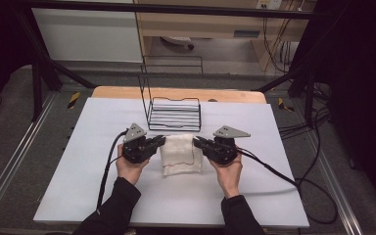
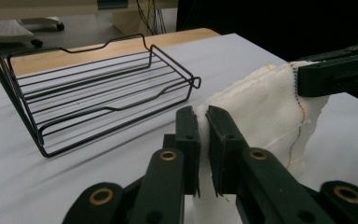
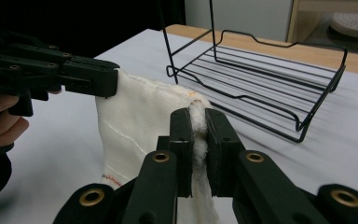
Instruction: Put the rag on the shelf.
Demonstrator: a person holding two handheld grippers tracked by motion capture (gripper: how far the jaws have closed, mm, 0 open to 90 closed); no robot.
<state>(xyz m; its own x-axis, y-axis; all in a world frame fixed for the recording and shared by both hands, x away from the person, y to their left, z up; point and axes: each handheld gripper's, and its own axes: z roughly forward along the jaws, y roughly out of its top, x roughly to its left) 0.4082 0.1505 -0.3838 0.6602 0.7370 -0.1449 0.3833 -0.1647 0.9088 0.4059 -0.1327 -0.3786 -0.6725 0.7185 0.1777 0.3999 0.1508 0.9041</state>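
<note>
A white cloth, soft and nubby with a thin line of coloured stitching along its hem, hangs stretched between two black grippers above the middle of a pale, matte table. The left gripper pinches the cloth's left edge between flat, blocky pads; the right gripper clamps its right edge the same way. Just beyond, on the far side, stands a black wire rack, its thin rods forming a shallow, slatted tray.
</note>
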